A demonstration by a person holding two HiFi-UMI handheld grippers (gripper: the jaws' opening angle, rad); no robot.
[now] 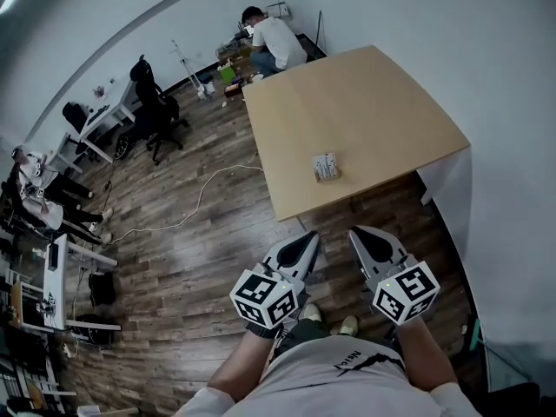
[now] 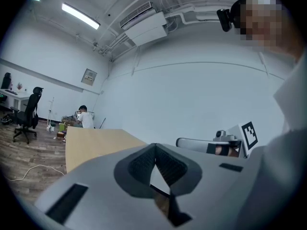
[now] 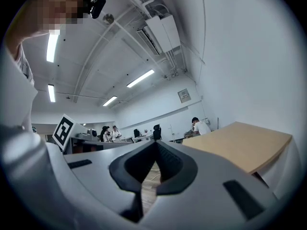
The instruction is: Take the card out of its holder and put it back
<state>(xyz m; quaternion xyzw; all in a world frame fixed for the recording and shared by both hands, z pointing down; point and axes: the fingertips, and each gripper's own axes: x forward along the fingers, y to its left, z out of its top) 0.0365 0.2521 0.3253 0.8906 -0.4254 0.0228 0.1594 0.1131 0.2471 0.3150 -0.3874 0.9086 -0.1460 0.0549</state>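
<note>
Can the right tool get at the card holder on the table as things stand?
Probably yes, with a forward reach: the right tool hangs short of the table edge, jaws together, and nothing lies between it and the card holder.

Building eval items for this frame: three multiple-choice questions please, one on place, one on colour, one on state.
1. The card holder sits: A on the floor; B on the table, near its front edge; C in a gripper.
2. Tabletop colour: A light wood; B black; C green.
3. The left gripper and right gripper: A both shut, empty; B both wide open; C one clamped on the holder.
B: it rests on the tabletop. A: the top is pale wood. A: each gripper view shows jaws together, nothing between.
</note>
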